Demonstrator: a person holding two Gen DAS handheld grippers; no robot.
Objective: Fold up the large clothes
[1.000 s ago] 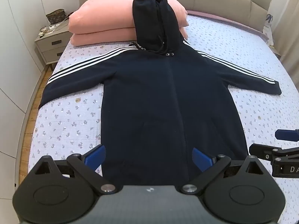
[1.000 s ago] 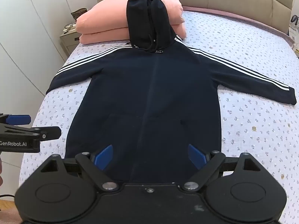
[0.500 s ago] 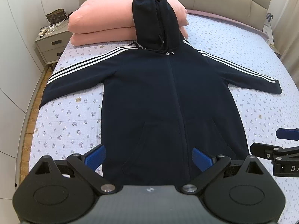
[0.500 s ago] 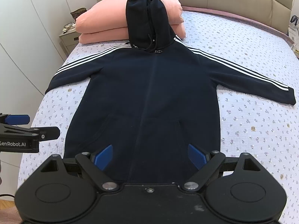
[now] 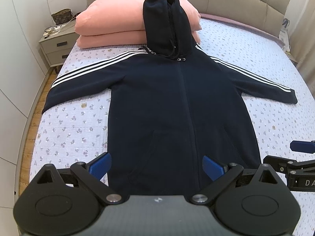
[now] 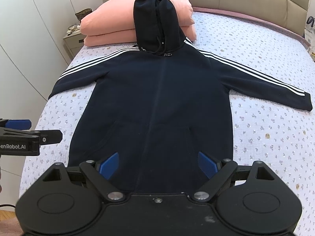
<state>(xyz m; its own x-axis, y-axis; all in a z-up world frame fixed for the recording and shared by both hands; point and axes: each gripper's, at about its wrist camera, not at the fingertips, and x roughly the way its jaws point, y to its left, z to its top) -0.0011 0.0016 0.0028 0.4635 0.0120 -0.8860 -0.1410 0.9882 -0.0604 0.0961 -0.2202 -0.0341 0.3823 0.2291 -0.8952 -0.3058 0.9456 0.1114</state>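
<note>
Left wrist view: a navy hoodie [image 5: 177, 108] is laid flat along the bed [image 5: 74, 125], hood propped on pink pillows [image 5: 118, 19] at the headboard edge; the left gripper [image 5: 156, 165] is held over the hem, jaws released. Right wrist view: the right gripper [image 6: 158, 164] is likewise held over the hoodie [image 6: 157, 98] hem, jaws spread and empty.

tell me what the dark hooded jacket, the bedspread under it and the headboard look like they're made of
Hooded jacket: probably thick matte cotton-blend fleece or knit; it lies soft, with no sheen and woven-looking white stripes.
Bedspread: likely quilted cotton; stitched grid, small floral print, matte.
Headboard: seemingly padded leather or faux leather; smooth beige panels with a slight sheen and seams.
</note>
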